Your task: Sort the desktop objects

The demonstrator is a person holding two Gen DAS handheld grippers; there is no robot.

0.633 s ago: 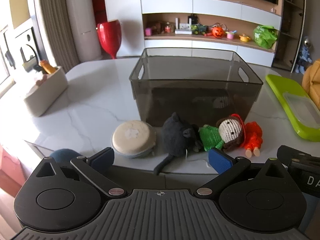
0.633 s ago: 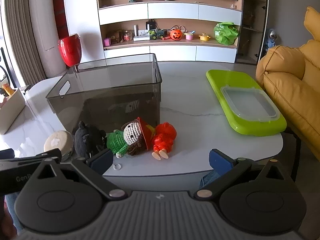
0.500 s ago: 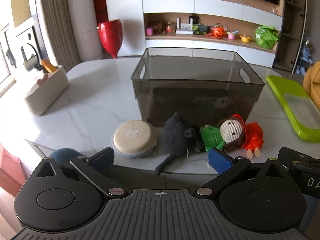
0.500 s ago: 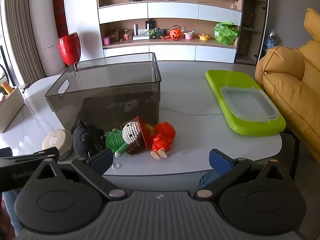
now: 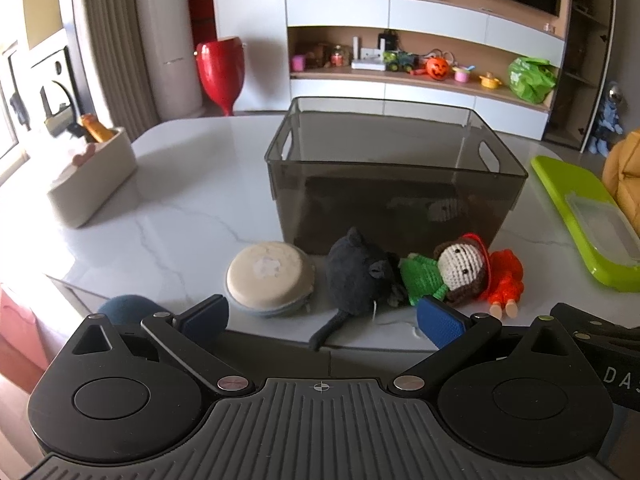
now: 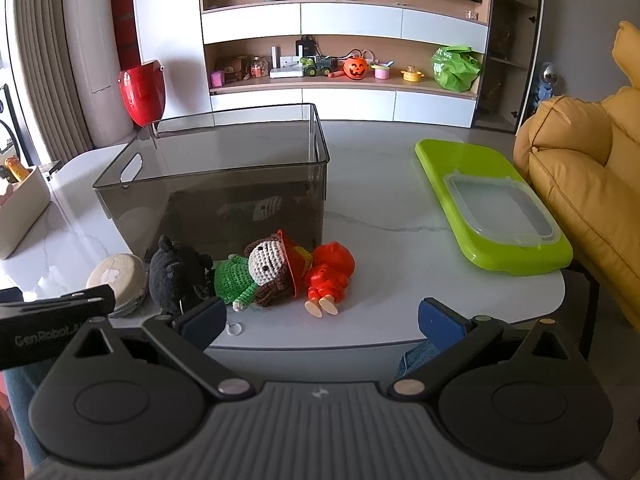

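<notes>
While I'm holding both claws back at the near edge of the table (image 5: pixel 168 216), neither one is touching anything. My left gripper (image 5: pixel 322 316) is sitting with its blue pads spread wide, nothing between them, pointing at the row of toys. My right gripper (image 6: pixel 322 316) is hanging the same way, fingers wide apart and empty, aimed a bit further right.

Just past the left one, a round cream pouch (image 5: pixel 269 276) is lying flat, and a dark grey plush mouse (image 5: pixel 358 276) is lying right beside it with its tail trailing toward the table edge. Next along, a crocheted doll (image 5: pixel 448 276) in a green top is leaning against the mouse, and a little orange doll (image 5: pixel 505 280) is lying tucked against its other side. All four are sitting in a line right in front of the smoky plastic bin (image 5: pixel 394 200), whose near wall is reflecting the crocheted face.

Off to the right, a lime green tray (image 6: pixel 492 204) with a clear lid on it is resting near the table's corner. Far left, a white box (image 5: pixel 92 184) is holding some odds and ends.
</notes>
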